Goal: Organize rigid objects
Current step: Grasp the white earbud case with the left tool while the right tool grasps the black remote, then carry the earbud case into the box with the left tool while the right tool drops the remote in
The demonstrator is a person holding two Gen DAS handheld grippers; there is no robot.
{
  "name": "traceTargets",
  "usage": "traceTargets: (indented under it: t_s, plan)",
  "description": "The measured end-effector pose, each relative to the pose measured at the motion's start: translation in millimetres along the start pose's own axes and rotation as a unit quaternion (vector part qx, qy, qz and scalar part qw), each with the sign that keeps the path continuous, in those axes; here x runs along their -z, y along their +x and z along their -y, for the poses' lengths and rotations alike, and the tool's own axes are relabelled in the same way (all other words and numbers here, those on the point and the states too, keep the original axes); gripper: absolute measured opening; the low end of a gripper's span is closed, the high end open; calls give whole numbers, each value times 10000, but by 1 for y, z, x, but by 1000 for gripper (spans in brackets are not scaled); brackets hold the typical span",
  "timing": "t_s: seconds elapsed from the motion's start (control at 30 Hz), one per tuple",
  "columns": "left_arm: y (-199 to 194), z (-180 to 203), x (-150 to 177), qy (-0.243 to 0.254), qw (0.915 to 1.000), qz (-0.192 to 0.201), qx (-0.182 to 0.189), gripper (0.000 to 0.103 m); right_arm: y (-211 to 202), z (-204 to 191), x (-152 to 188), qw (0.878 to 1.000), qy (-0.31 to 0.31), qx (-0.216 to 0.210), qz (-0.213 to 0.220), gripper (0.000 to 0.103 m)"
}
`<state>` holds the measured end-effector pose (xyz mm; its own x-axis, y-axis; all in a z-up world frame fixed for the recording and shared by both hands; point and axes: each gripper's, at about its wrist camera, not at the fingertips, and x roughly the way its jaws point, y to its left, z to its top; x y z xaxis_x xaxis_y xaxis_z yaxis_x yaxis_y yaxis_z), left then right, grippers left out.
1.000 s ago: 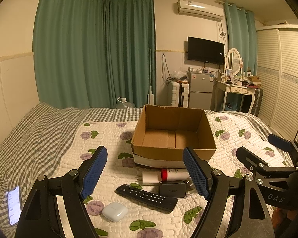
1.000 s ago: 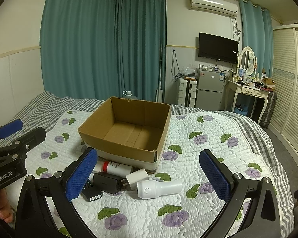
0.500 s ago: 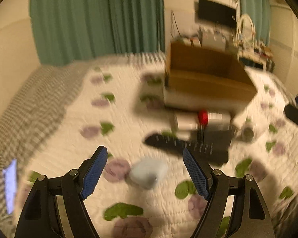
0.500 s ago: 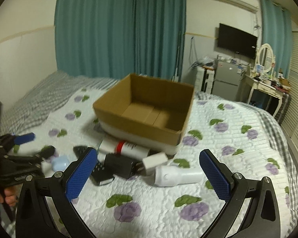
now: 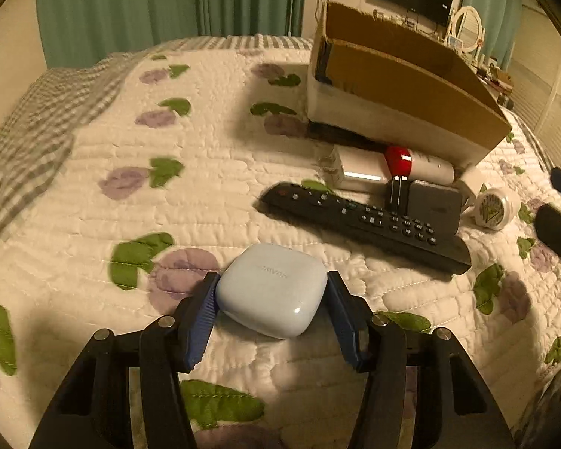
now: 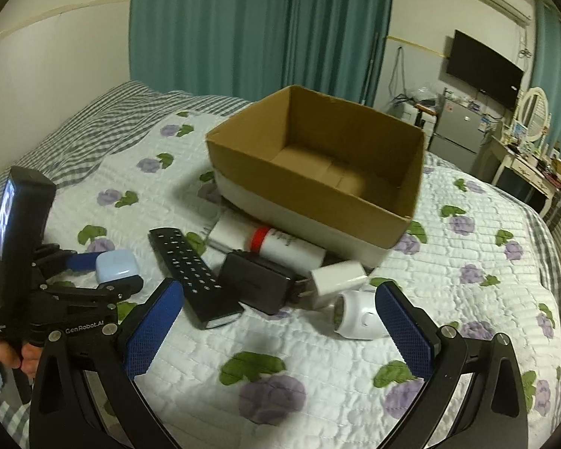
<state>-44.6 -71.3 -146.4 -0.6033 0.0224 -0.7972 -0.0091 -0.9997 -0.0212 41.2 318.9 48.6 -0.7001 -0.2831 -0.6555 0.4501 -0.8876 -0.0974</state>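
Note:
My left gripper (image 5: 271, 295) is shut on a pale blue earbud case (image 5: 271, 293) that rests on the quilt; it also shows in the right wrist view (image 6: 116, 265). An open cardboard box (image 6: 318, 172) stands behind a cluster: black remote (image 6: 194, 273), black charger (image 6: 256, 280), white tube with a red band (image 6: 276, 243), white plug adapter (image 6: 336, 280), white cylinder device (image 6: 359, 316). My right gripper (image 6: 278, 327) is open and empty, above the quilt in front of the cluster.
The floral quilt (image 6: 467, 262) covers the bed, with a checked blanket (image 6: 93, 123) at the far left. A small round tin (image 5: 495, 209) lies right of the charger. A desk and fridge (image 6: 456, 134) stand beyond the bed.
My left gripper dropped down to the quilt and closed on the earbud case. My right gripper moved closer to the cluster and stayed open.

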Motion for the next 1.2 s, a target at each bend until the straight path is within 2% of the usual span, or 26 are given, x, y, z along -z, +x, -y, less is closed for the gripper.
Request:
traceTargets:
  t_s: [0.13, 0.2, 0.3, 0.4, 0.47, 0.53, 0.67, 0.93, 1.07, 1.2]
  plan:
    - [-24, -11, -9, -114, 9991, 385, -156, 57, 15, -20, -9, 9983, -410, -383, -141, 102]
    - [-32, -19, -15, -167, 9981, 505, -300, 57, 27, -33, -13, 9956, -620, -638, -291, 97]
    - [-34, -31, -20, -266, 9968, 568, -504, 57, 52, -55, -17, 9902, -981, -855, -512, 85]
    - [-32, -42, -21, -401, 9961, 554, -553, 57, 79, -68, -18, 9845, -1173, -1012, -821, 65]
    - [-28, -45, -22, -421, 9962, 528, -544, 57, 96, -74, -17, 9811, -1275, -1035, -1022, 48]
    - [-25, -47, -22, -425, 9965, 503, -507, 57, 108, -78, -16, 9784, -1369, -1047, -1144, 44]
    - [-19, -49, -23, -452, 9969, 447, -465, 57, 127, -82, -12, 9761, -1428, -998, -1297, 42]
    - [-32, -40, -25, -357, 9966, 593, -438, 57, 96, -72, -19, 9823, -1129, -1047, -1064, 23]
    - [-52, -27, -35, -261, 9957, 820, -330, 57, 68, -60, -36, 9869, -927, -1055, -797, 19]
    - [-77, -7, -56, -52, 9931, 1145, -263, 57, 31, -37, -60, 9919, -632, -1012, -444, 19]
